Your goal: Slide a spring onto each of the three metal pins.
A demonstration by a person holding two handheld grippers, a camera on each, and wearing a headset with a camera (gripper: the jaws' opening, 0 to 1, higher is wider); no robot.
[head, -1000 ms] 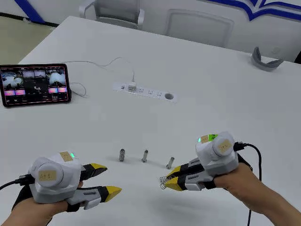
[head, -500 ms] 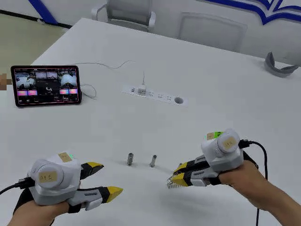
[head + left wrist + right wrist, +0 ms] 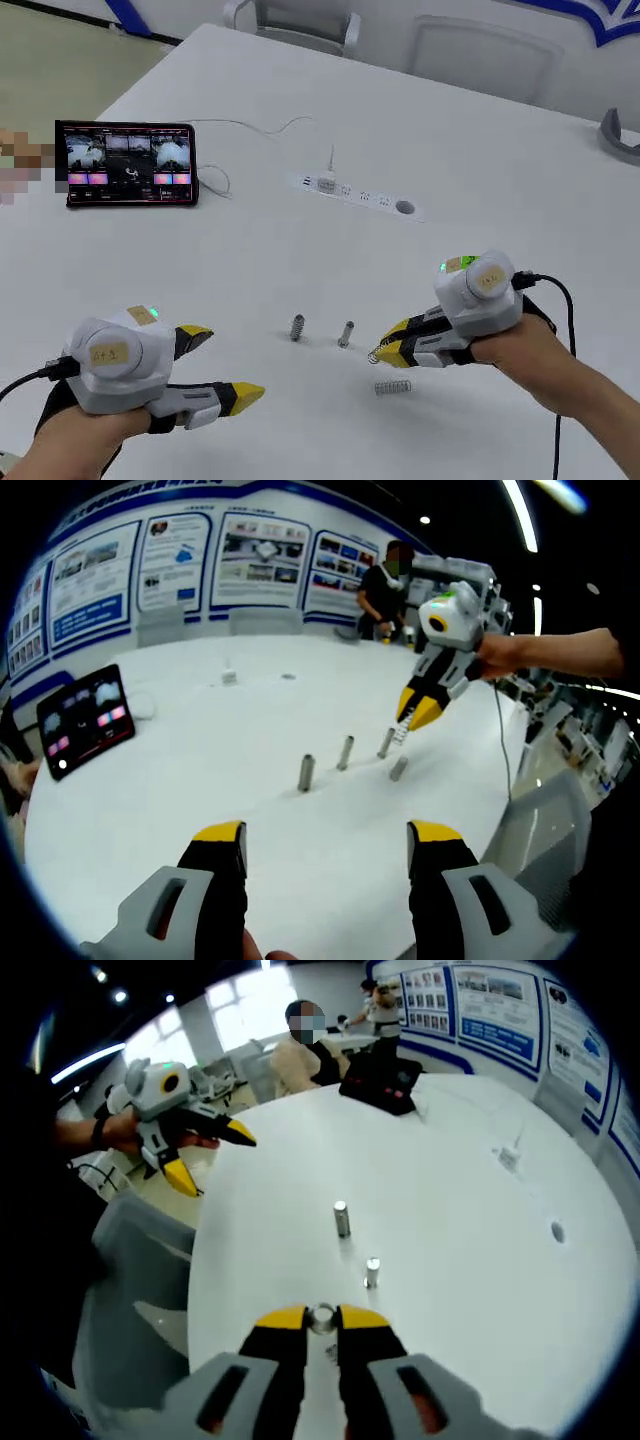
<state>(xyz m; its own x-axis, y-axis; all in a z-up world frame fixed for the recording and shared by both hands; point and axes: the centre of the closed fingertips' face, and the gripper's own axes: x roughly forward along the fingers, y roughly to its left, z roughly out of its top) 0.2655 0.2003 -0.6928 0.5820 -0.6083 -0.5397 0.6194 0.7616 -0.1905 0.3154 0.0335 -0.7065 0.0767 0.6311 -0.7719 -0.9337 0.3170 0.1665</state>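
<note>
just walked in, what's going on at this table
A person works two handheld grippers over a white table. The right gripper is shut on a spring, holding it at the end pin of a row of three. The middle pin and the far pin stand beside it. A second spring lies loose on the table. The left gripper hangs open, off to the side.

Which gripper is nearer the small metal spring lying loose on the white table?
Right. The right gripper is just beside the small metal spring; the left gripper is far off, past the metal pins.
</note>
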